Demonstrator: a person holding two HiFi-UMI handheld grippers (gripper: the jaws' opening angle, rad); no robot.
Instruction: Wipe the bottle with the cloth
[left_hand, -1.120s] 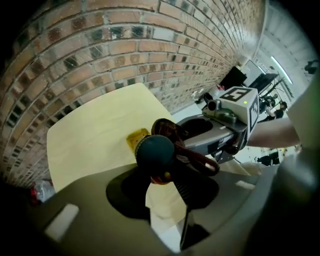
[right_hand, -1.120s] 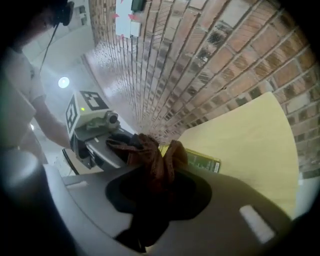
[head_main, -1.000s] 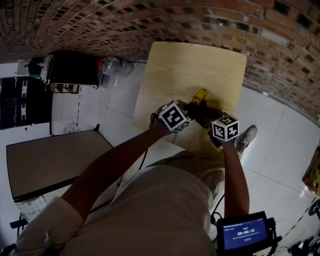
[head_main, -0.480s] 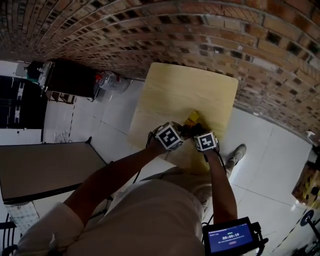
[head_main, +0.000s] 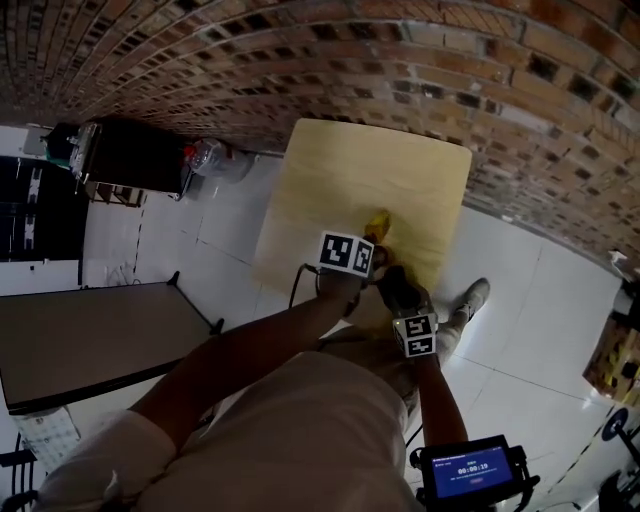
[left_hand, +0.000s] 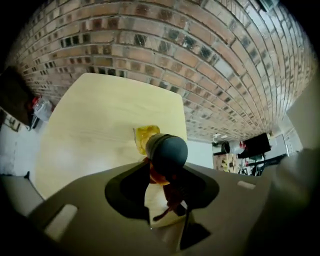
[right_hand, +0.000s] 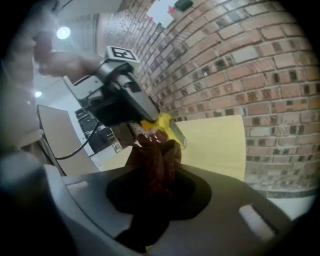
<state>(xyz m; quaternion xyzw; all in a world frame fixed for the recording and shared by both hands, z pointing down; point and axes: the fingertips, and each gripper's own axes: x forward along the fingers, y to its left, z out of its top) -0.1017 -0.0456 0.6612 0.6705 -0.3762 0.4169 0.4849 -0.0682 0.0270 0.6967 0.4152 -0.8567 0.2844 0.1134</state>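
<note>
Left gripper (left_hand: 165, 175) pointing steeply down, jaws part-way apart and clamped on the bottle (left_hand: 159, 200), white and orange label pinched between them. Bottle's dark rounded cap (left_hand: 167, 150) poking out just past the jaws, blocking part of the tabletop beyond. Right gripper (right_hand: 150, 185) closed tight on the cloth (right_hand: 155, 155), a dark red bunch filling the gap between its jaws and spilling out both ways. Far end of the cloth reaching up to the tip of the left gripper, right against what is held there; actual contact hard to confirm. From the head view, both grippers close together over the near part of the table (left_hand: 90, 130), right one nearer the person's body, left one just beyond it and to the left. Yellow crumpled thing (left_hand: 145, 135) just past the cap; lying on the pale wood or attached to the bottle, impossible to say. Beyond that, bare light tabletop running to its far edge. Farthest back, brick wall (left_hand: 165, 45) behind the table
</note>
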